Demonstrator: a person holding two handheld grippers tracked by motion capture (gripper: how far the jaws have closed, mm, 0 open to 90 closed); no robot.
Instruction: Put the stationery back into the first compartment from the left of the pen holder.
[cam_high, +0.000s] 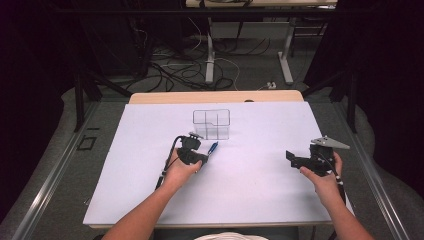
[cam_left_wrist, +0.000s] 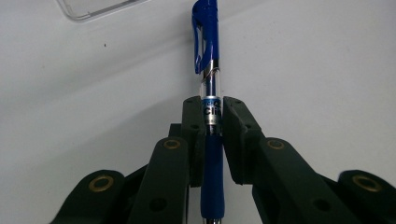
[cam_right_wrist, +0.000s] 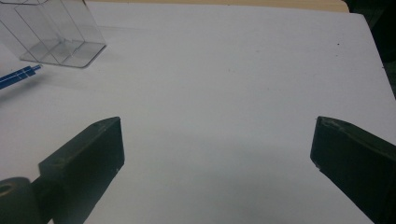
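A blue pen (cam_left_wrist: 211, 79) with a clear barrel and blue clip sits between the two black jaws of my left gripper (cam_left_wrist: 212, 116), which is shut on its barrel. From above, the pen (cam_high: 213, 148) sticks out of that gripper (cam_high: 202, 157) toward a clear plastic organiser box (cam_high: 211, 124) a little beyond it. My right gripper (cam_high: 292, 159) hovers over the right part of the white table cover, its jaws wide apart with nothing between them (cam_right_wrist: 217, 149). In the right gripper view the pen tip (cam_right_wrist: 18, 74) and the box (cam_right_wrist: 56, 32) lie at the far left.
The white table cover (cam_high: 250, 190) spans the desk, with a wooden edge (cam_high: 215, 97) at the back. Beyond it are desk legs and loose cables on the floor (cam_high: 200, 65). A corner of the clear box (cam_left_wrist: 93, 9) shows at the top of the left gripper view.
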